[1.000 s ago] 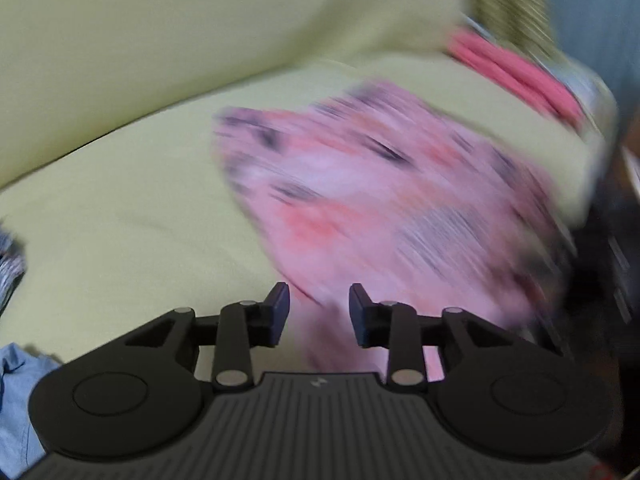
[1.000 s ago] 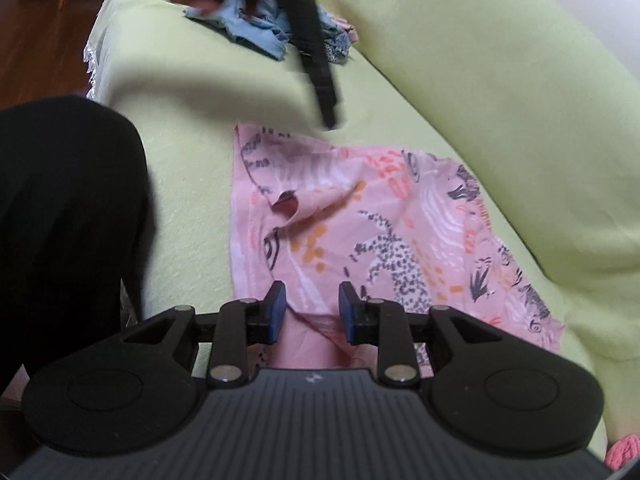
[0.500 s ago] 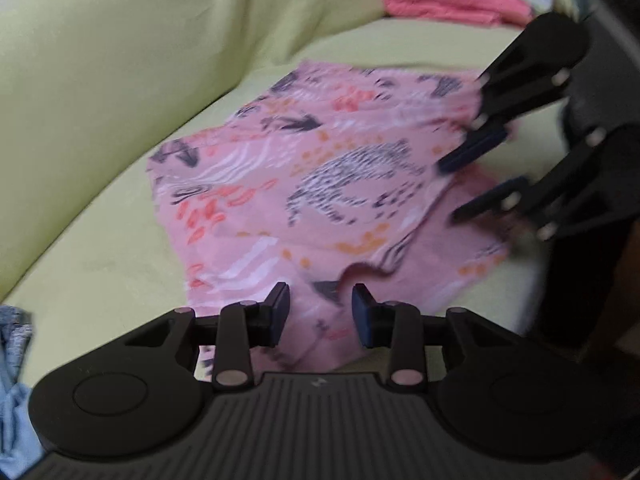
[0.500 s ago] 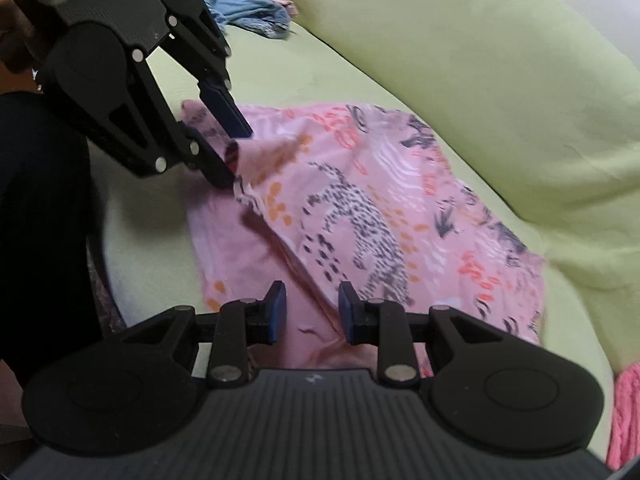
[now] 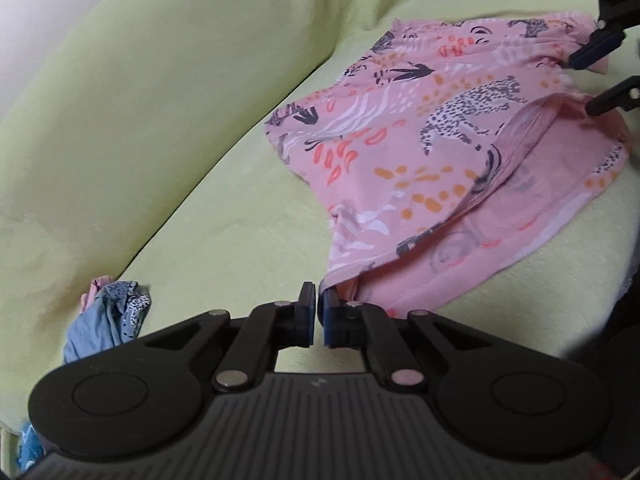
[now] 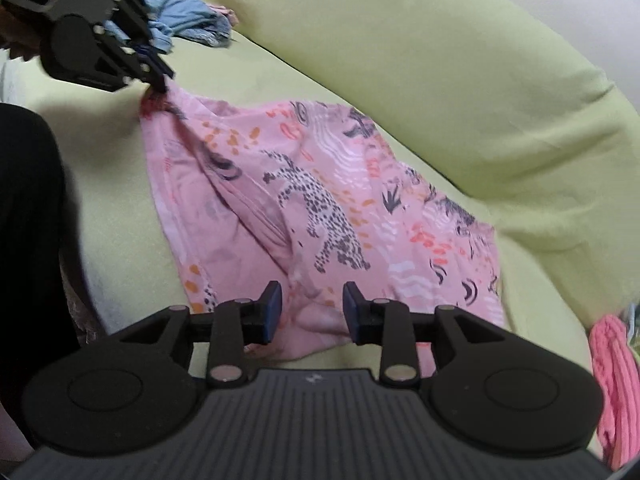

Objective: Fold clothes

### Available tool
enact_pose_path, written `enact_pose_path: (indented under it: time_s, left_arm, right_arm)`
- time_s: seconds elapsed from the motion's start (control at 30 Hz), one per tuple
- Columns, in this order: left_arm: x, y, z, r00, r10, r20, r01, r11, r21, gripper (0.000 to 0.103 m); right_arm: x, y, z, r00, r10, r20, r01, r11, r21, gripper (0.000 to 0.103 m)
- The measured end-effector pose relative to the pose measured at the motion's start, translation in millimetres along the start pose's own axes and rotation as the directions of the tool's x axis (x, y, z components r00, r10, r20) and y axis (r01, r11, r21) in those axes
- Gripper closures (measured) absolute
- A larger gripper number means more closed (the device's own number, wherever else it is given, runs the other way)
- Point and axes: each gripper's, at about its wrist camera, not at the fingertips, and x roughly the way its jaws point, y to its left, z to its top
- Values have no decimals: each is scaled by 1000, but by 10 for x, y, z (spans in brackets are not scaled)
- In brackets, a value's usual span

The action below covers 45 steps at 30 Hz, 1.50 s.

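A pink garment point(image 5: 440, 140) with a leopard and leaf print lies spread on the light green sofa seat point(image 5: 224, 240), its top layer partly lifted along the front edge. My left gripper point(image 5: 318, 312) is shut on the garment's near corner; the right wrist view shows this left gripper point(image 6: 160, 85) pinching that corner and pulling it up into a peak. At the opposite end my right gripper point(image 6: 312, 312) stands open low over the garment point(image 6: 320, 200), cloth showing between its fingers. In the left wrist view the right gripper point(image 5: 578, 86) reaches in from the upper right.
A heap of blue clothes point(image 5: 104, 320) lies on the seat beyond the left gripper, also the blue heap point(image 6: 188, 28). Coral pink folded clothes point(image 6: 612, 376) sit at the other end. The sofa backrest point(image 6: 440, 60) runs behind. A person's dark-clad leg point(image 6: 28, 240) stands at the seat's front.
My left gripper has shut on the garment's corner and drawn it taut. The right gripper has shifted to the far end and stays open.
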Motion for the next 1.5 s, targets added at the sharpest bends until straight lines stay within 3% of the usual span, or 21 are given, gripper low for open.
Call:
enact_pose_path:
  time_s: [0.1,0.2,0.23,0.3,0.43,0.6,0.67,0.7,0.83,0.93,1.0,1.13,1.33,1.5]
  left_arm:
    - [-11,-23,-10,1000,-4,0,4,1000,3,101]
    - [-19,-50,-11,1000,-6,0,6,1000,4,101]
    - [-21,-60,-11,1000,-6,0,6,1000,5,101]
    - [-28,-78,-12,1000,-8,0,8,1000,6,101]
    - [-40,-121,-28,1000,-17,-1,17,1000,12,101]
    - [-44,-136,-48,999,-35,-20,35,999,3,101]
    - [-102,-80,-53,999,-35,-23,35,999,-17,100]
    - [-139,-53,-42,999,-34,-23,33,999,-29,98]
    - [-357,7,106,1000,-28,15,29,997,-72,97]
    - [-519,-149,402,993,-77,86,82,995,-60,89]
    - [-588,-352,637,980,-144,137,151,988,-40,73]
    - [-542,-898,1056,941,-278,195,276,961,38,71]
    - [-270,-1707,1446,924,-327,201,274,929,250,70]
    - [14,-2132,1647,927,-322,190,240,902,359,67]
  right_arm:
    - [84,-42,20,999,35,-30,-33,999,37,75]
    - [183,16,59,999,18,-44,-19,1000,-11,82]
    - [182,5,57,998,3,-57,-3,1000,-9,103]
    - [134,-48,25,996,-32,-81,32,999,-1,103]
    - [-85,-104,-173,989,-27,-147,33,999,35,103]
    - [-134,-107,-270,987,75,-143,-65,995,72,102]
    - [-232,-234,-284,988,89,-127,-78,993,86,91]
    - [-277,-330,-311,990,74,-124,-62,993,96,80]
    - [-357,-778,-522,987,-45,-154,61,993,98,78]
    - [-282,-1148,-777,965,-149,-216,166,984,59,78]
    - [-187,-1392,-963,946,-191,-262,201,980,11,77]
    - [37,-1570,-1241,933,-194,-303,132,968,-214,76]
    - [198,-1588,-1446,978,-124,-170,26,872,-488,74]
    - [335,-1618,-1470,992,-73,-107,5,846,-533,77]
